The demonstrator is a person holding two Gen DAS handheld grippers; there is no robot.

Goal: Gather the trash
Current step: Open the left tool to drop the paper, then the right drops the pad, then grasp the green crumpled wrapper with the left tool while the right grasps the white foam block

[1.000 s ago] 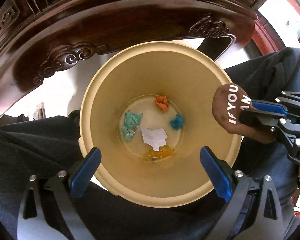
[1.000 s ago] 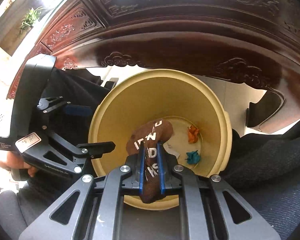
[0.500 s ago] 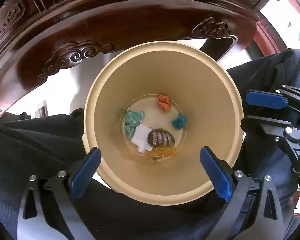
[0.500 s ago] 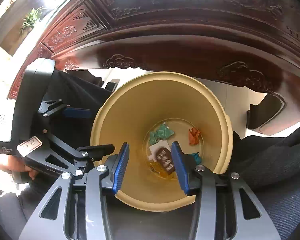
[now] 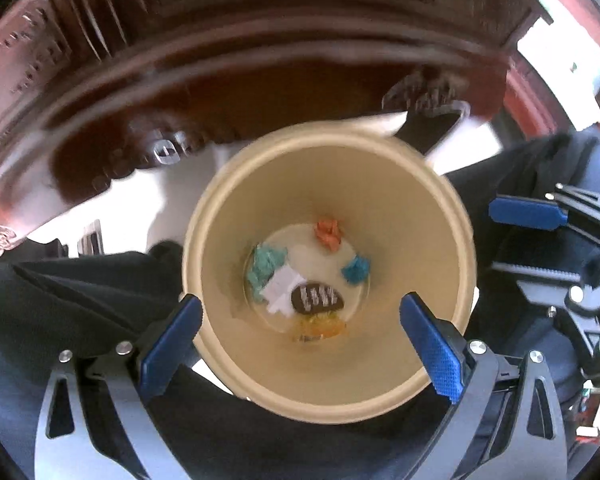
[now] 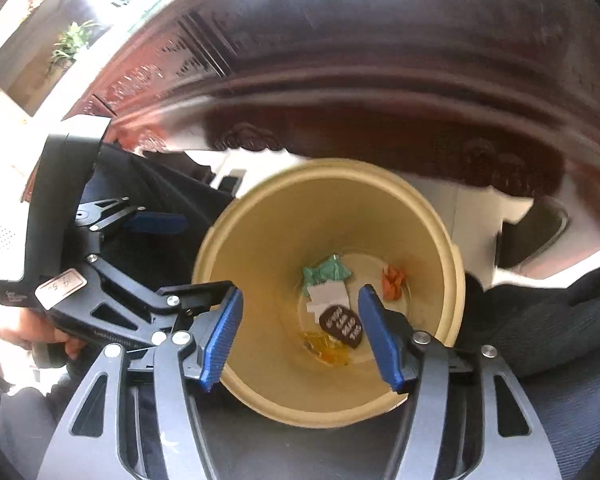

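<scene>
At the bottom of the beige bin (image 6: 260, 248) the brown wrapper (image 6: 342, 326) now lies flat, next to the white paper scrap (image 6: 326, 296) and above the yellow-orange piece (image 6: 328, 350). A second ago it was clamped in the right tool (image 6: 300, 336) over the rim; half a second ago it had already dropped. So the release is done and this item counts as collected.

Right tool: jaws apart and still opening, nothing between the pads, only the bin floor seen through the gap. Left tool (image 5: 300, 336): jaws wide apart, empty, hovering over the bin mouth; the bin reads smaller in its view than before, so my read is that it's backing up and away.

Other trash in the bin: green wad (image 5: 266, 266), orange wad (image 5: 329, 232), teal wad (image 5: 356, 270). All sit where they did before; only the white scrap shifted slightly when the wrapper landed.

Writing: the wrapper carries white block lettering, too blurred now to read. In the earlier frame it showed "IF YOU". A white sticker (image 6: 60, 286) on the left tool's body has handwritten characters I can't make out, and small white print on its frame is illegible too.

Judgement: both tools are free for the next pickup. No more loose trash is visible in either view, and the carved dark wood furniture (image 5: 260, 60) fills the rest.
</scene>
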